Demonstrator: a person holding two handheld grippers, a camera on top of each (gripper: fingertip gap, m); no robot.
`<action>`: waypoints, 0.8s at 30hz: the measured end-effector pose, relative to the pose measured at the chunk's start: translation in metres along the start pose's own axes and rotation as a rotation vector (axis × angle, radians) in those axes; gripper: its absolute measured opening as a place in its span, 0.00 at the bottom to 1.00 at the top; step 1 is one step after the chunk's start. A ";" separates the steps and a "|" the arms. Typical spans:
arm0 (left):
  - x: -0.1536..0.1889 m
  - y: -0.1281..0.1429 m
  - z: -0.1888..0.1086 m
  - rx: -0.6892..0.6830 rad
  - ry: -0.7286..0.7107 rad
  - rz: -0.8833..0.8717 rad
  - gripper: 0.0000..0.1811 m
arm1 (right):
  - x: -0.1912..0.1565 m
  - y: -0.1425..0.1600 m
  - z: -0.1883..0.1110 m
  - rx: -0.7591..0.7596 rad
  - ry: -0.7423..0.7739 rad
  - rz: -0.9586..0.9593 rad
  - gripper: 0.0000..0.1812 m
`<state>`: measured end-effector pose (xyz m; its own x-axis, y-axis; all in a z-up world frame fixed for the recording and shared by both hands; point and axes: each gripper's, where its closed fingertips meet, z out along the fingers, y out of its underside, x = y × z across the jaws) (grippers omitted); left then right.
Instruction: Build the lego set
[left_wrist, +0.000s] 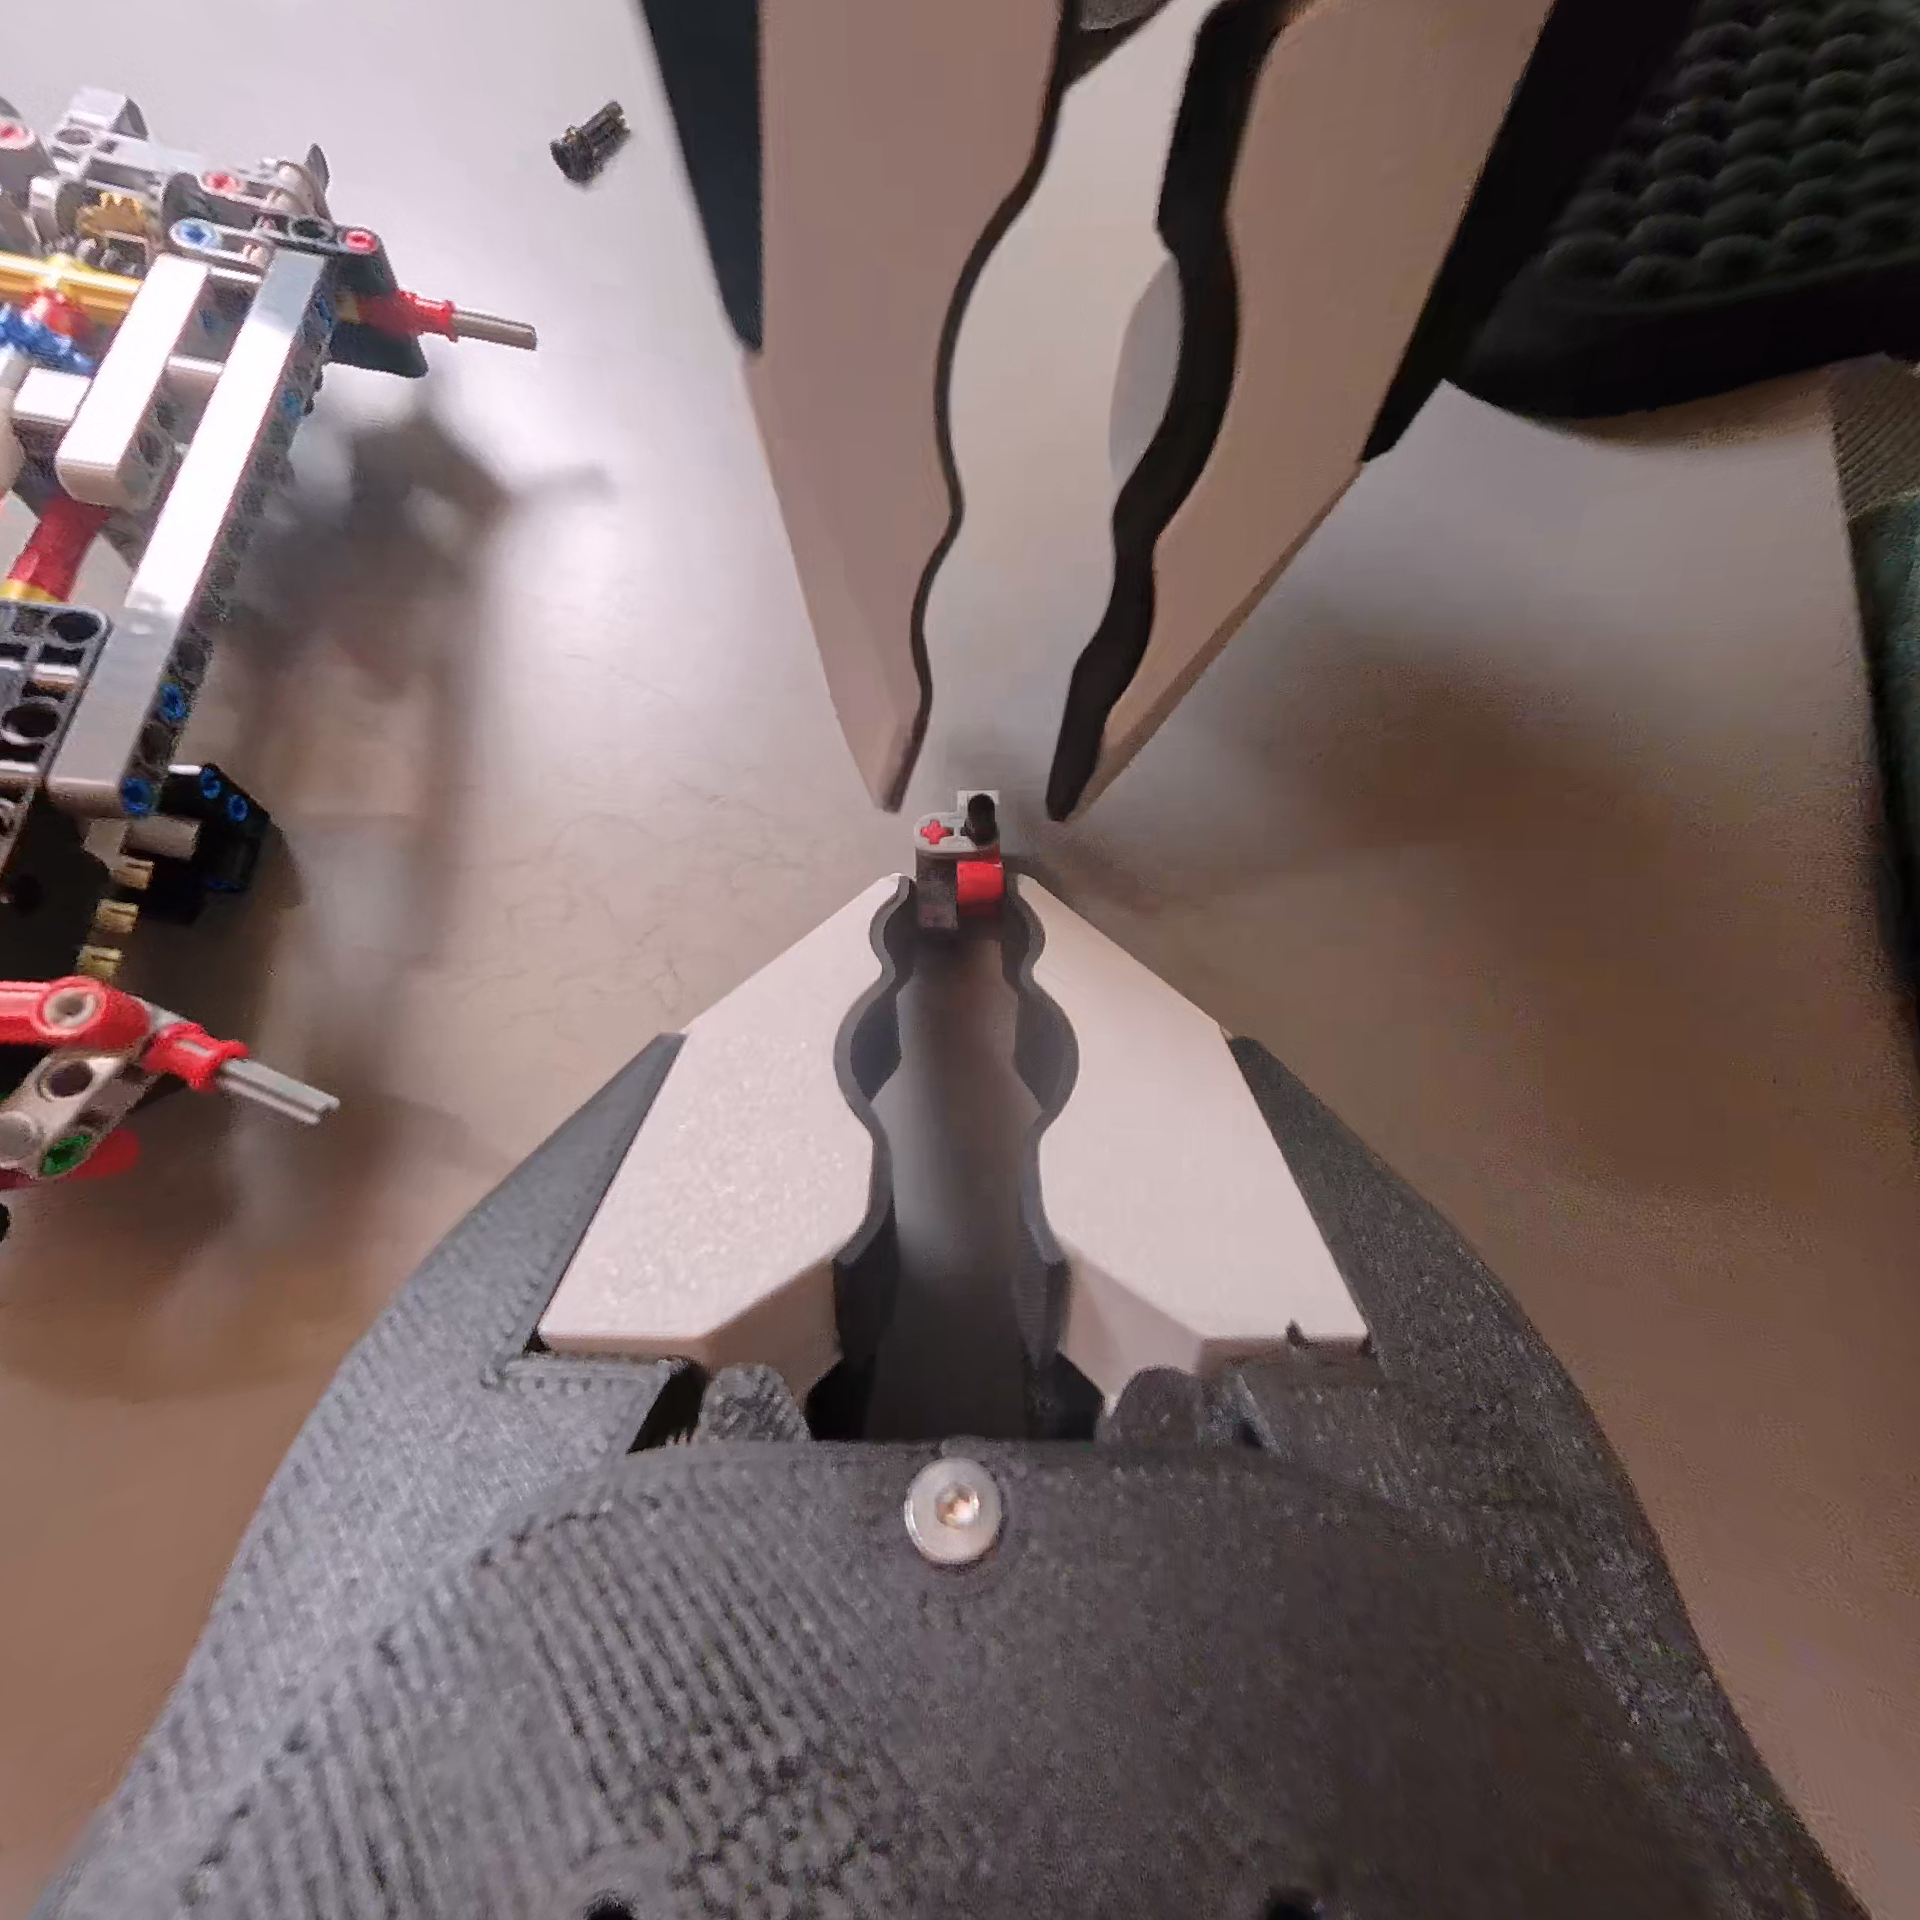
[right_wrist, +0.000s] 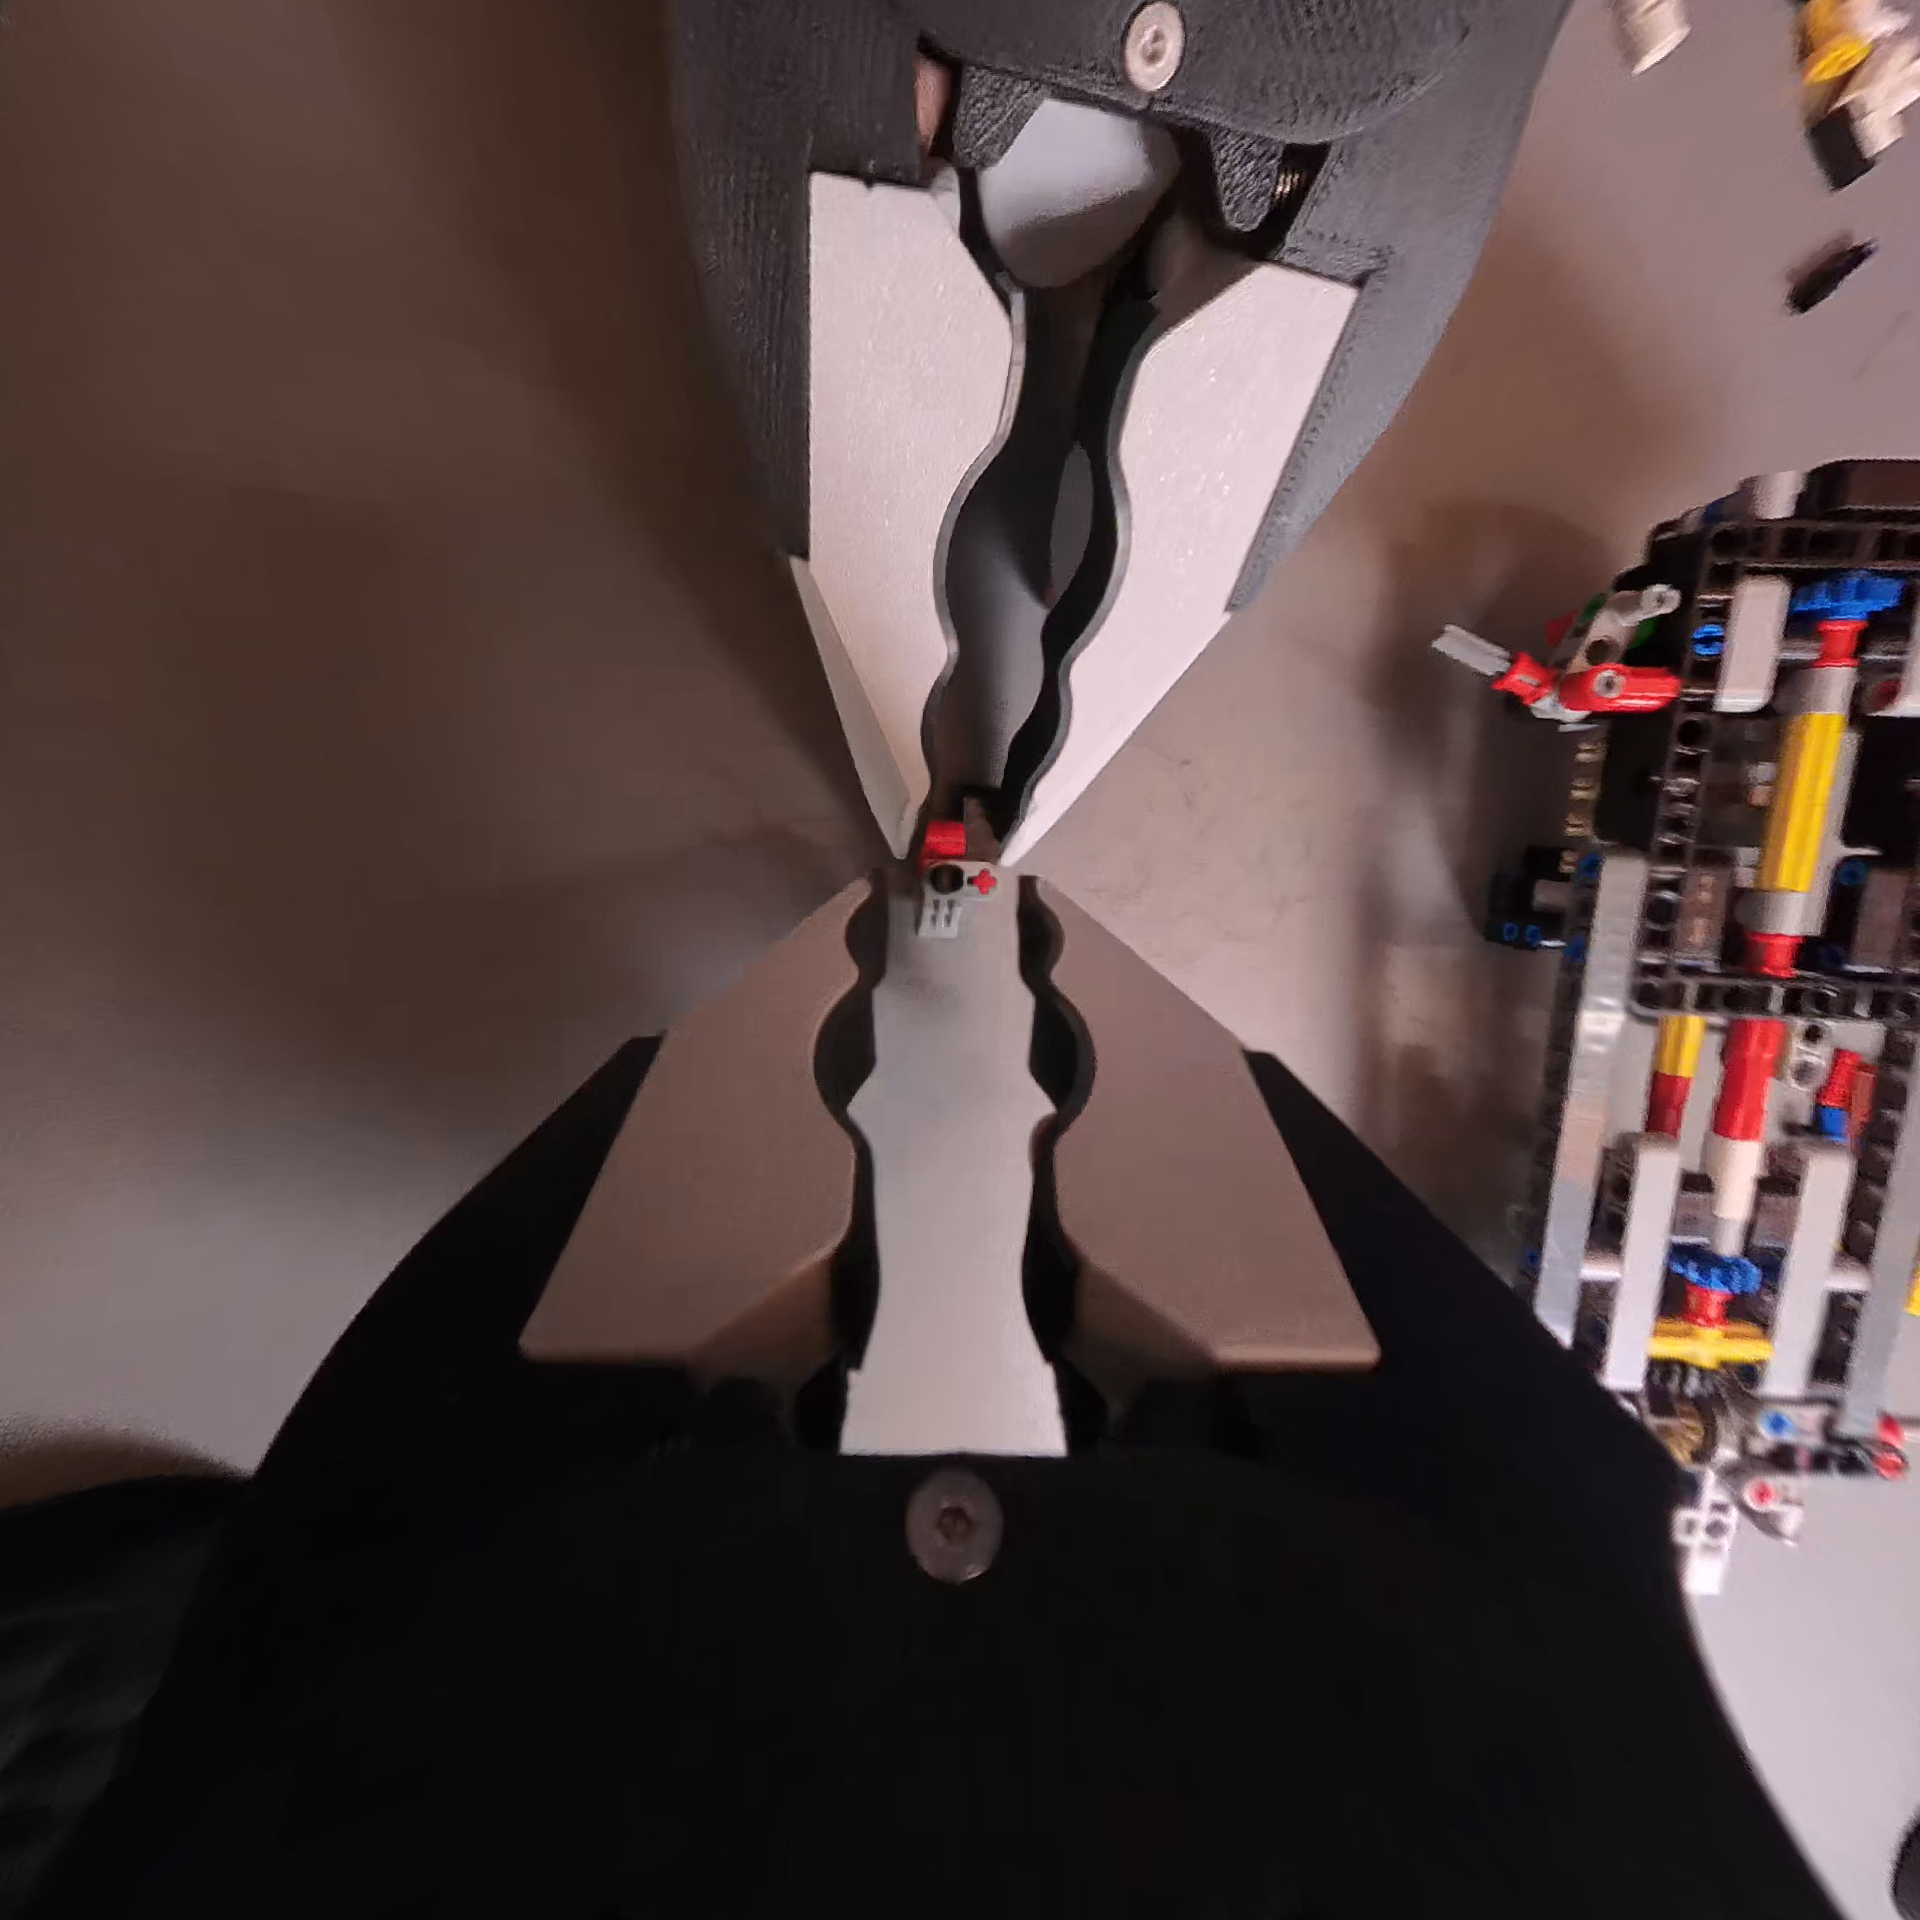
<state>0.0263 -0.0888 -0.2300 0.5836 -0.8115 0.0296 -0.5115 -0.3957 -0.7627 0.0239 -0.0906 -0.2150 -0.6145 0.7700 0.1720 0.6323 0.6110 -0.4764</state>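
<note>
Tip to tip over the counter (left_wrist: 1558, 935): the left tongs (left_wrist: 961, 894) are clamped on a small sub-assembly (left_wrist: 956, 862), a grey connector with a red cross-hole and a red bush, a short black pin standing out of its top. The right tongs (right_wrist: 951, 894) come in from the opposite side, jaws parted a little around the grey end of that same piece, and I cannot tell whether they actually touch it. So the step in hand looks like joining or handing over this little part. As for the build, it looks well along: the big chassis (right_wrist: 1714, 987) lies on the counter well apart from the action, a grey and black frame already carrying yellow and red shafts, blue pins and gears. This small piece is not yet mounted, a loose black pin (left_wrist: 590, 140) waits farther back, and a few spare parts (right_wrist: 1745, 62) lie blurred at the edge. Both views crop the chassis, so how much remains is hard to judge.
</note>
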 end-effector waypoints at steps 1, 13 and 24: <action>0.000 -0.001 -0.001 0.007 0.017 -0.033 0.08 | 0.000 -0.002 -0.003 0.039 0.032 -0.007 0.14; 0.021 -0.019 -0.024 0.159 0.483 -0.524 0.08 | -0.011 -0.021 -0.008 0.234 0.364 -0.258 0.22; 0.029 -0.019 -0.029 0.164 0.572 -0.560 0.08 | -0.011 -0.029 -0.008 0.318 0.308 -0.194 0.13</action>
<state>0.0352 -0.1175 -0.1959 0.2904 -0.6234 0.7259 -0.1148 -0.7759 -0.6204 0.0160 -0.1151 -0.1965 -0.5080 0.6954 0.5082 0.3150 0.6992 -0.6419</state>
